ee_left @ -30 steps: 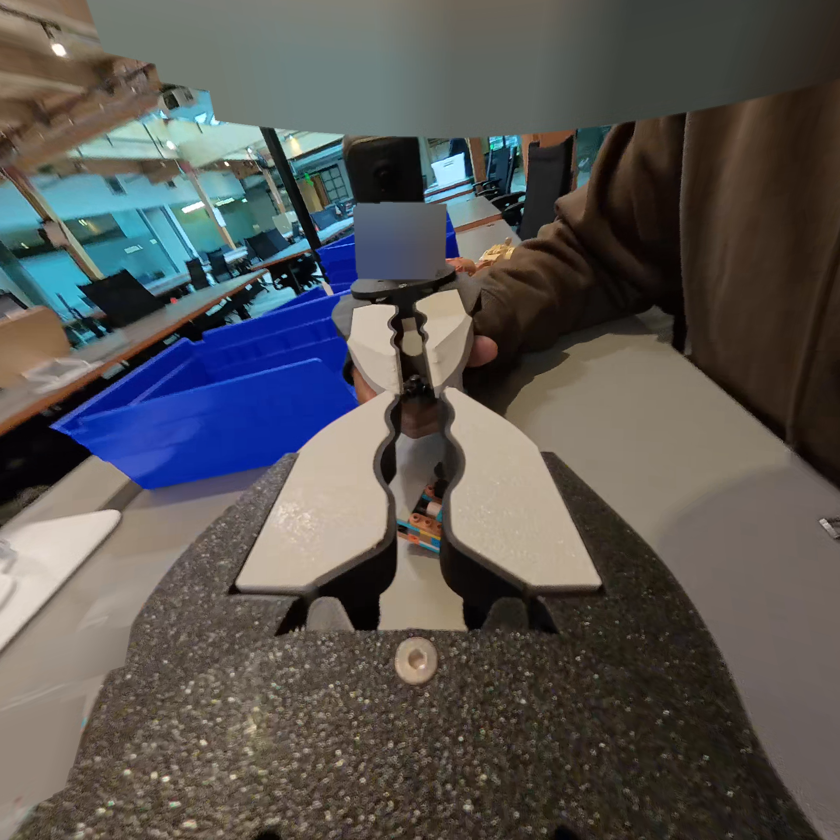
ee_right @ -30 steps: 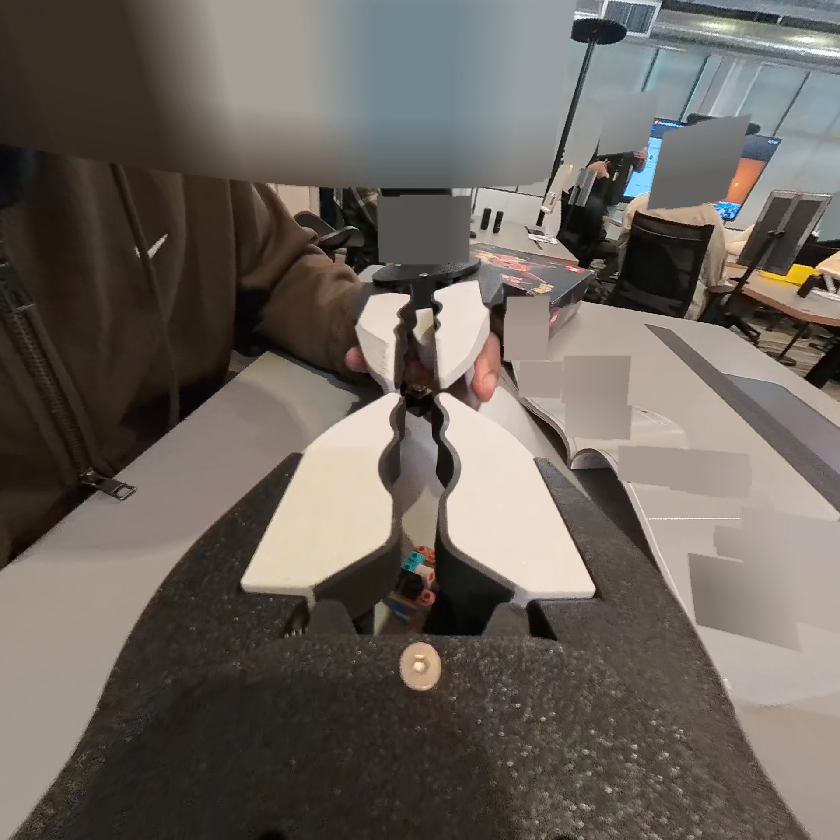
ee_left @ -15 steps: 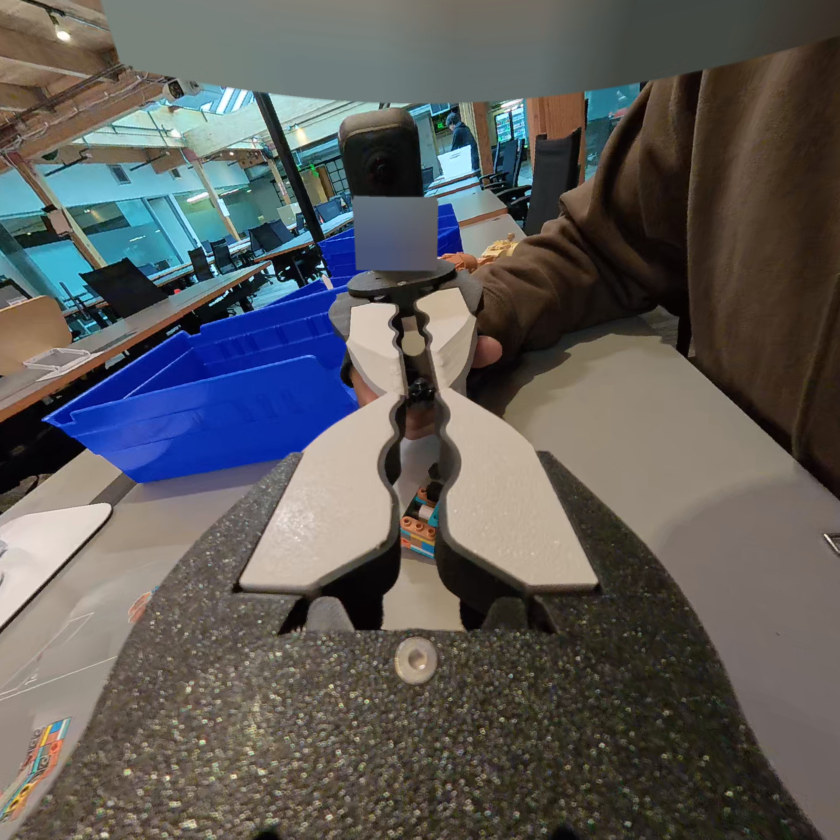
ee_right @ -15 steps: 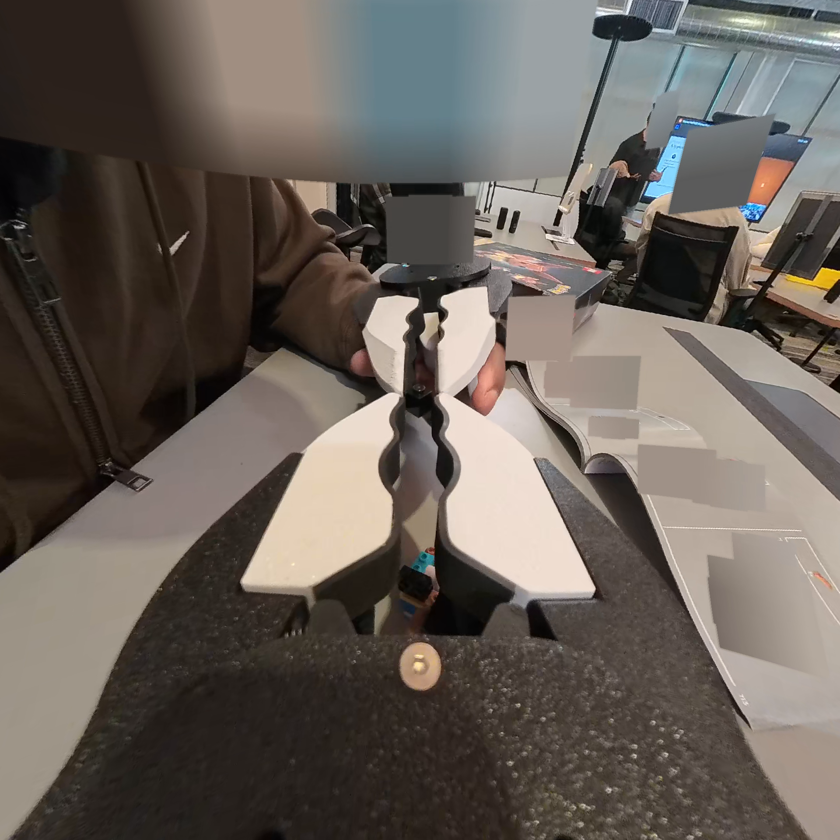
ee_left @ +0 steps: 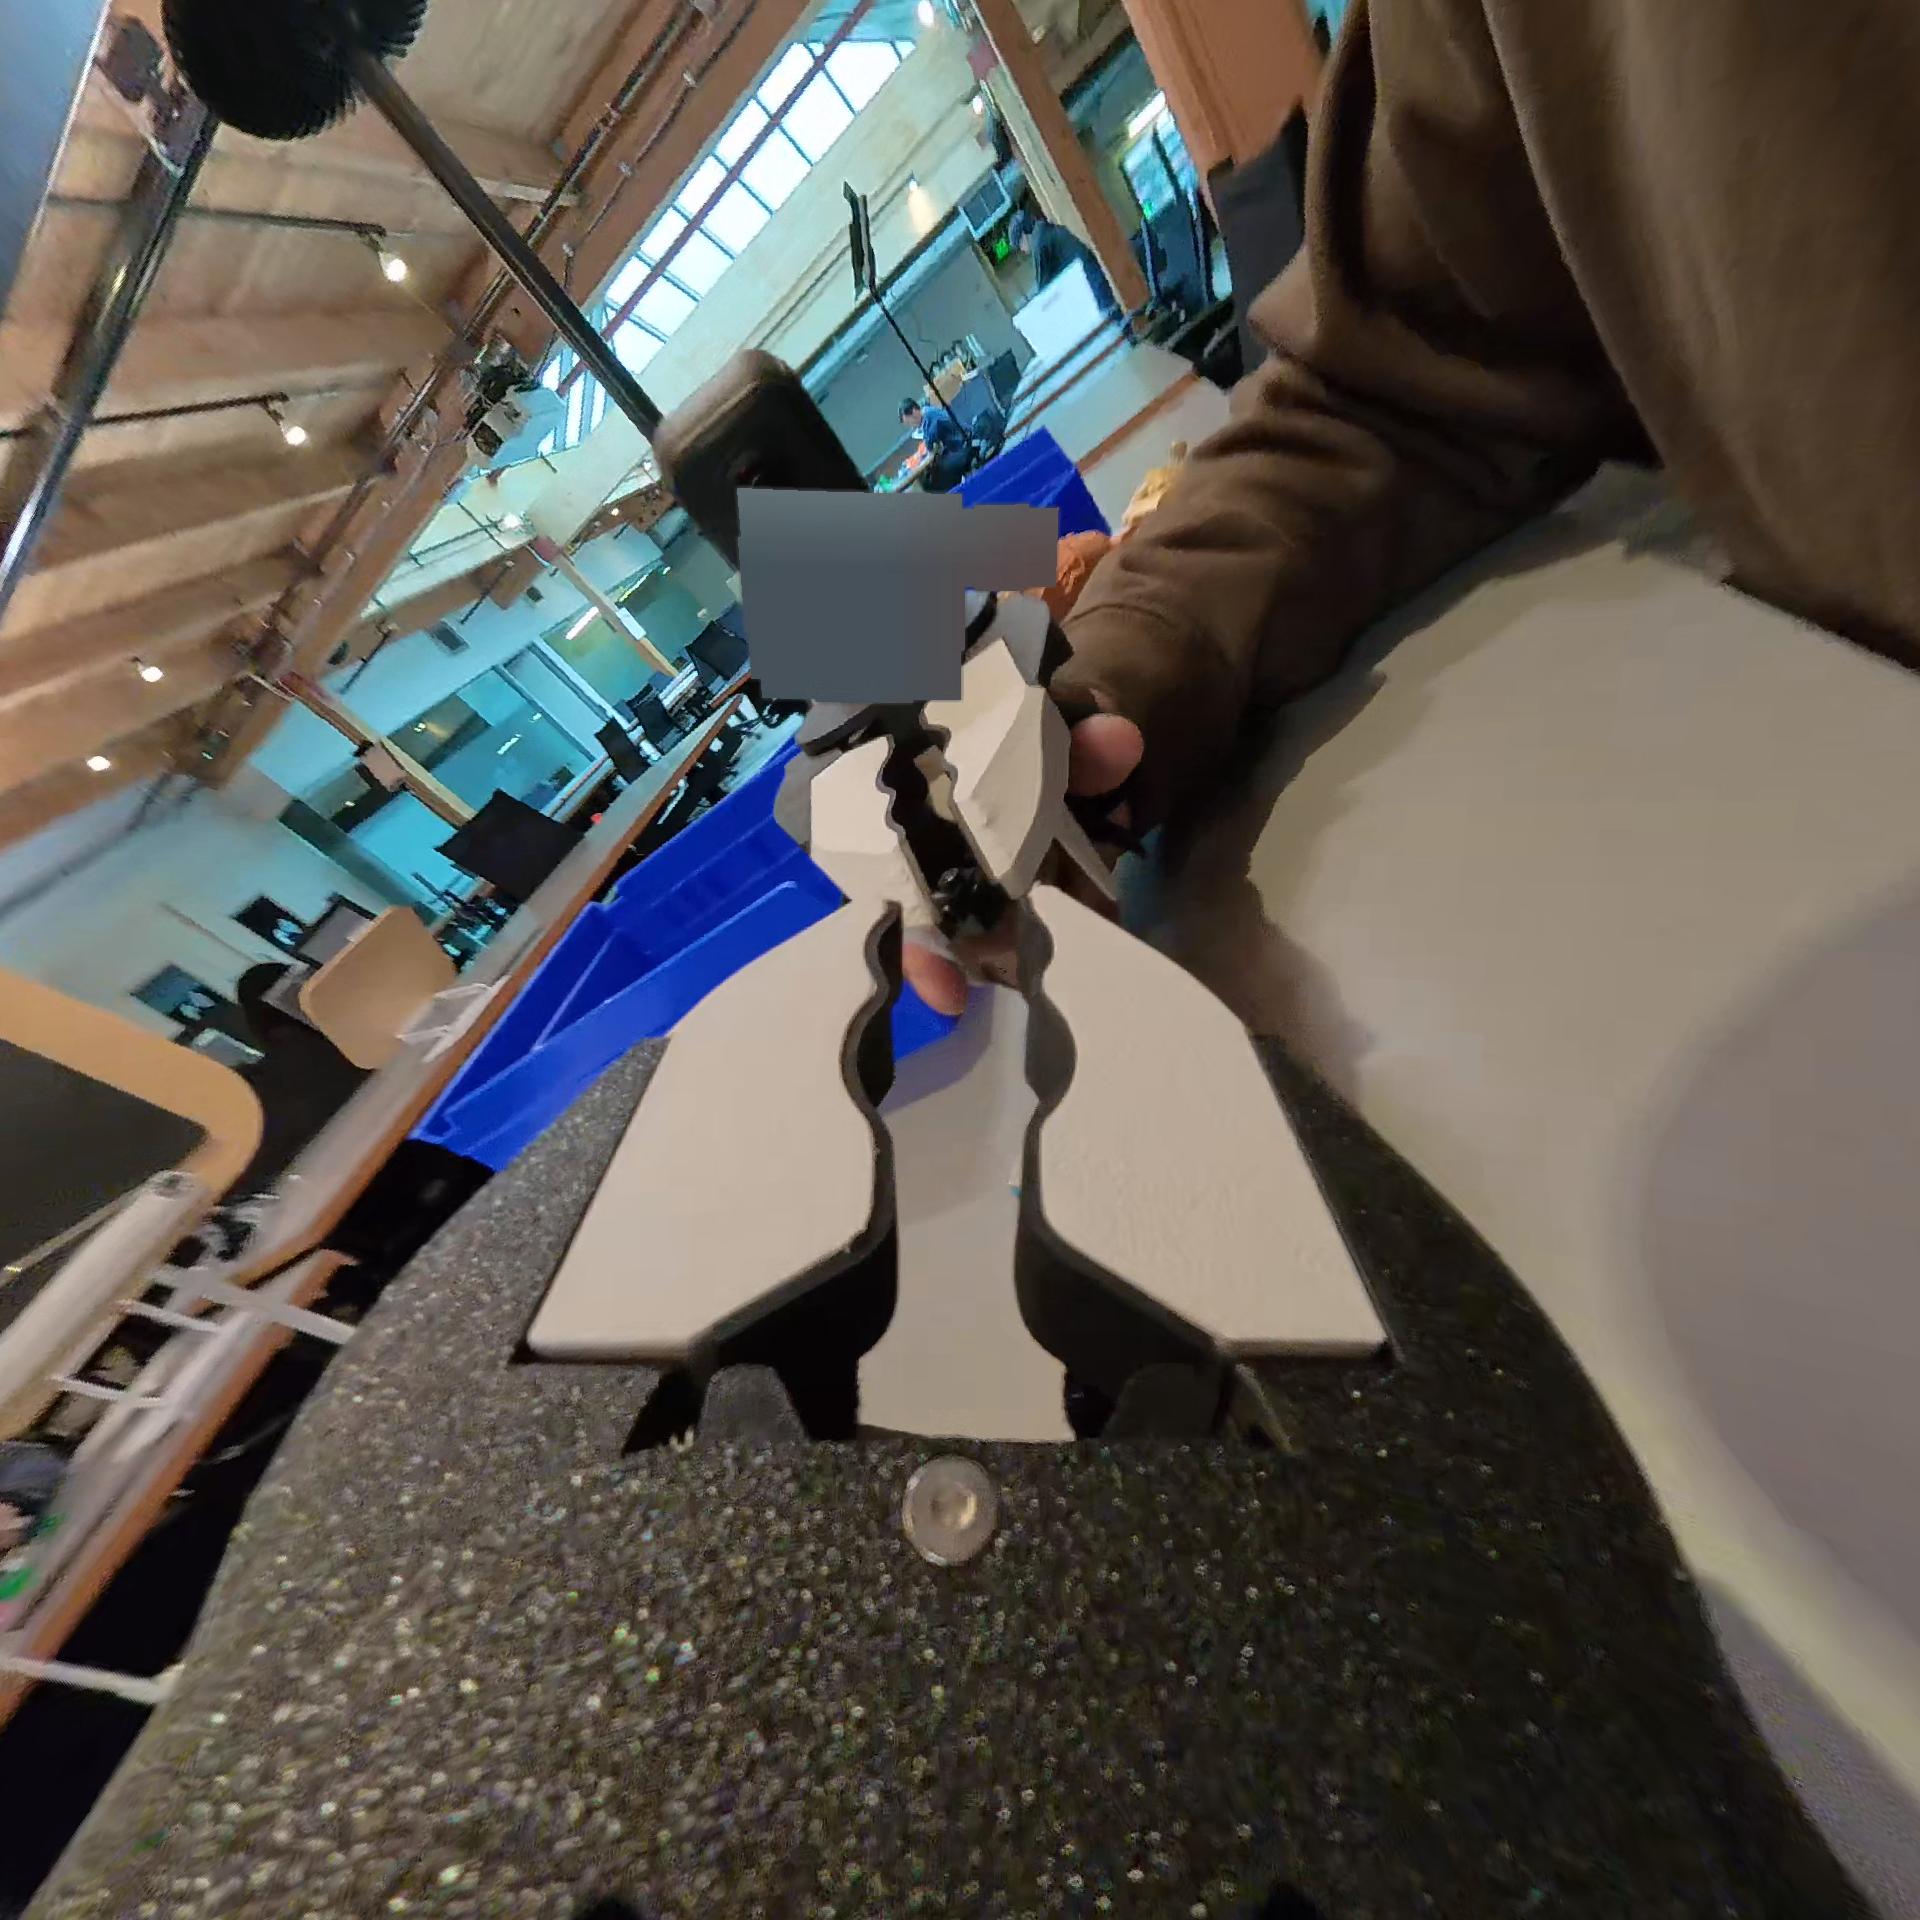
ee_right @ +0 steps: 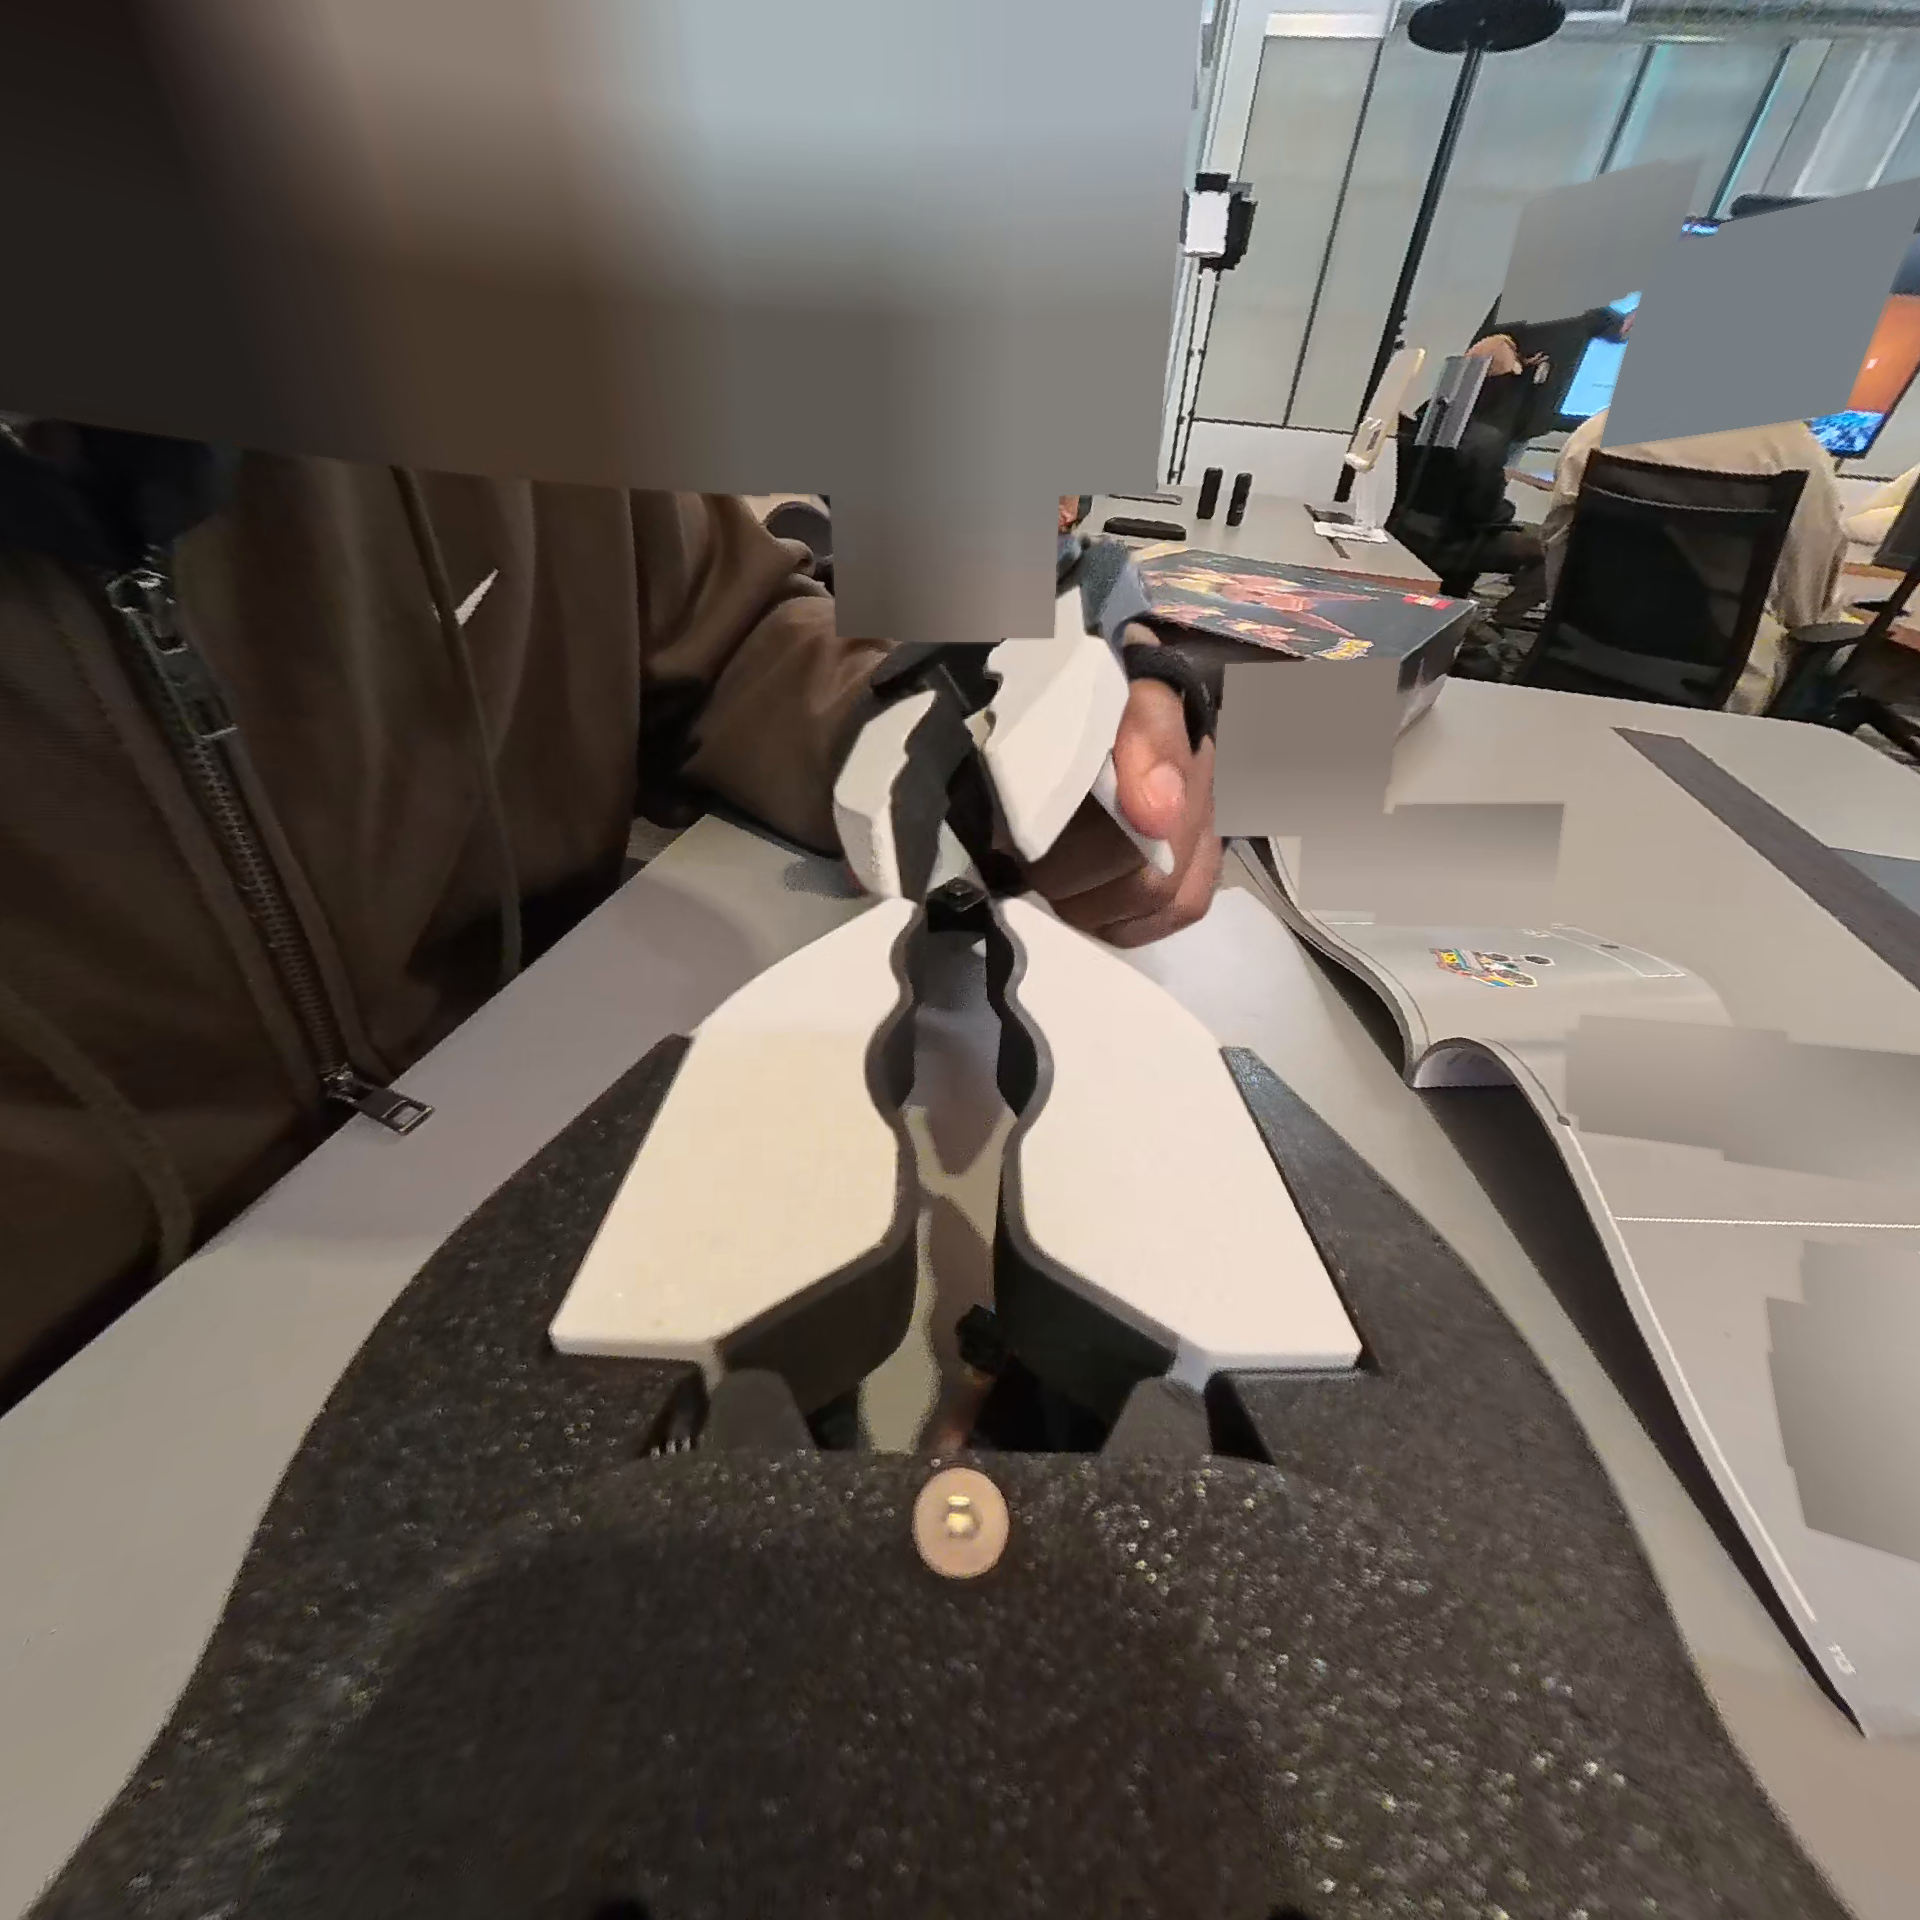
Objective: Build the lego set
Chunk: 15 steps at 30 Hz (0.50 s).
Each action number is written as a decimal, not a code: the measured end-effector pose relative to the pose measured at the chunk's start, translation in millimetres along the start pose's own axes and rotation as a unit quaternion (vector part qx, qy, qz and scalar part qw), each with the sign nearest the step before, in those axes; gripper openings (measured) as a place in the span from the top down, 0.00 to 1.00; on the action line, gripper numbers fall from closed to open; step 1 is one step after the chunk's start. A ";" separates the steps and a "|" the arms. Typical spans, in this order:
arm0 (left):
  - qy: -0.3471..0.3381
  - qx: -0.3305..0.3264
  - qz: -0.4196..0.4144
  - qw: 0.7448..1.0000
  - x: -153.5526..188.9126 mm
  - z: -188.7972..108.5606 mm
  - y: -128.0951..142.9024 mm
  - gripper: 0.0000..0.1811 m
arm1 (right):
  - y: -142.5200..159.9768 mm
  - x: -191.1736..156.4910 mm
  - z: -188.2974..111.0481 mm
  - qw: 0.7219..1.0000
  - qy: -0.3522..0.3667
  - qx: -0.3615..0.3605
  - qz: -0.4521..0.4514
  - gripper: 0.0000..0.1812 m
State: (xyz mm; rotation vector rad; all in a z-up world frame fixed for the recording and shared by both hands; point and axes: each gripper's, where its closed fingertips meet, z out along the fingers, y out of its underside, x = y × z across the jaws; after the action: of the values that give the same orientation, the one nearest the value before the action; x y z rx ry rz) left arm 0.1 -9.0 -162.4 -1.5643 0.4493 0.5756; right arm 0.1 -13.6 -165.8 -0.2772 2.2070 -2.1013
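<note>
My two grippers meet tip to tip above the grey table [ee_right: 312,1299]. A small black lego piece [ee_right: 956,896] sits between the tips of my right gripper [ee_right: 956,909], whose jaws are narrow and shut on it. In the left wrist view the same piece [ee_left: 961,896] lies between the tips of my left gripper [ee_left: 961,909], with a small gap on each side, so those jaws stand slightly open. A hand [ee_right: 1143,821] holds the left gripper. A blurred dark and brown part [ee_right: 971,1371] shows low between the right fingers.
An open instruction booklet [ee_right: 1558,997] lies on the table to the right, with a dark lego box [ee_right: 1299,613] behind it. Blue bins [ee_left: 675,987] stand at the far side in the left wrist view. A person in a brown jacket [ee_right: 312,779] sits close at the table edge. The tips of both grippers are at nearly the same place.
Both grippers have risen and the left one has rolled sideways. The coloured lego build under the fingers has dropped out of the left view. The right jaws have narrowed; the left have widened slightly.
</note>
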 end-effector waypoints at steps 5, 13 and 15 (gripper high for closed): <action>0.022 -0.016 0.046 0.999 10.3 1.4 2.3 0.88 | 4.7 -8.2 4.3 1.000 -0.025 -0.012 0.006 0.94; 0.030 -0.022 0.099 0.994 17.3 1.9 -0.2 0.92 | 8.4 -13.2 7.2 0.999 -0.038 -0.022 0.007 0.94; 0.030 -0.024 0.115 0.993 18.0 1.4 -1.1 0.93 | 9.5 -14.2 7.7 0.999 -0.041 -0.025 0.007 0.94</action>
State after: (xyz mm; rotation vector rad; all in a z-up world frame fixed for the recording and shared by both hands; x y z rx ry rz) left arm 14.8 -6.5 -172.5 -1.5904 0.6723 0.7216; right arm 14.7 -18.2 -176.6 -0.3430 2.2104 -1.9918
